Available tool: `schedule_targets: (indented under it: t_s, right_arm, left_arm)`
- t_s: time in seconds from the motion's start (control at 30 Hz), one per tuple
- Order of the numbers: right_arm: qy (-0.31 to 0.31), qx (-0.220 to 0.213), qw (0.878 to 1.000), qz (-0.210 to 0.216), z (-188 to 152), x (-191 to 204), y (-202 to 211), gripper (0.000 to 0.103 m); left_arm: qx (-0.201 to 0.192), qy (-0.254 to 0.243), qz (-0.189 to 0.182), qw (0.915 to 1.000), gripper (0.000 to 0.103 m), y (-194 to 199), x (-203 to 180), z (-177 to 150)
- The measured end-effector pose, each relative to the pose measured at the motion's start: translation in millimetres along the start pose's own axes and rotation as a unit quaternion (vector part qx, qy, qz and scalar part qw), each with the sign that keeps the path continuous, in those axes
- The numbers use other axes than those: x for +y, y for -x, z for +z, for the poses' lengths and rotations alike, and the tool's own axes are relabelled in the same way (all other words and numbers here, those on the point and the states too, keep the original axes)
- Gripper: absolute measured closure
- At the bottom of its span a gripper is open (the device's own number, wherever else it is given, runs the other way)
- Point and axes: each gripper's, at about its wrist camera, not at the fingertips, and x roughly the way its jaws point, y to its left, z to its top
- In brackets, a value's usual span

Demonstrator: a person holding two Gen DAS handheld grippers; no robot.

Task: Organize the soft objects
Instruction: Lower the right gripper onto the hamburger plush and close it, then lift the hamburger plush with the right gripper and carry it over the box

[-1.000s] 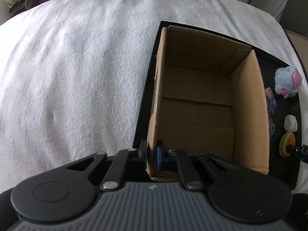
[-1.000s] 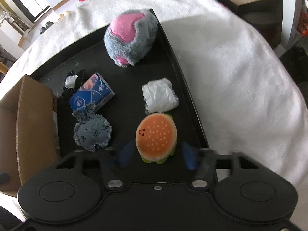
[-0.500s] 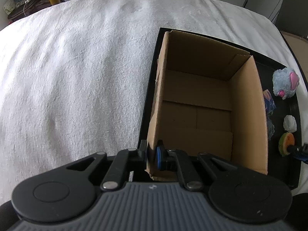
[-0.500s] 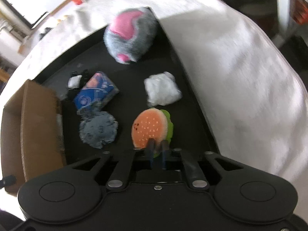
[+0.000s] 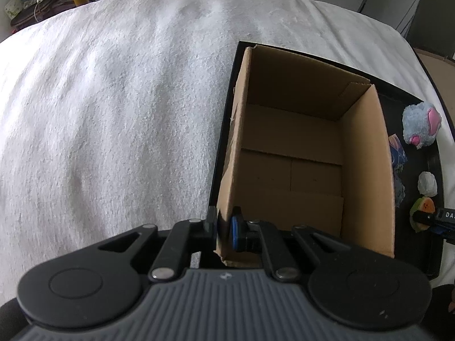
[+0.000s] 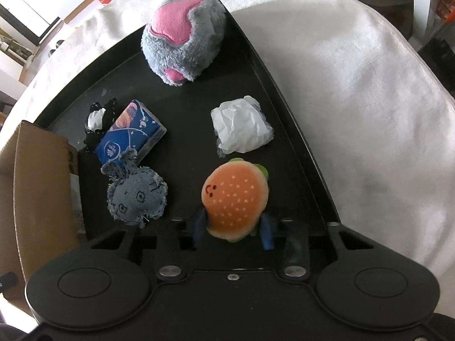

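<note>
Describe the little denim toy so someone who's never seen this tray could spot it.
On the black tray, look beside the cardboard box. The denim toy lies just in front of the blue tissue pack. It alone is frayed blue-grey denim with a stitched face and ears.

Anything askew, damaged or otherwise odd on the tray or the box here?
Little stands out. The cardboard box has a ragged, torn near-left corner, right where the left gripper pinches its wall. The crumpled white wad looks more like scrap than a toy. Nothing has spilled off the black tray.
</note>
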Motion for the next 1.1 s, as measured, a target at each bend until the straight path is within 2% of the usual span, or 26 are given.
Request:
schedule_targets:
  t_s: [0.2, 0.67, 1.1]
  right_arm:
    - [0.020, -0.011, 1.000, 0.017, -2.9, 8.4, 16.2, 0.071]
    - [0.078, -0.064, 0.993, 0.067, 3.7, 60.0, 69.9, 0.071]
    - [0.171, -0.092, 0.976, 0.094, -1.9, 119.1, 93.0, 0.071]
  left_arm:
    - [-0.001, -0.001, 0.000, 1.0000, 0.094, 1.1, 0.5, 1.7]
    - [0.002, -0.017, 0.008, 0.9998, 0.095, 0.6, -8.9, 3.6]
    - [0.010, -0.048, 0.032, 0.9983, 0.095, -0.3, -21.0, 4.7]
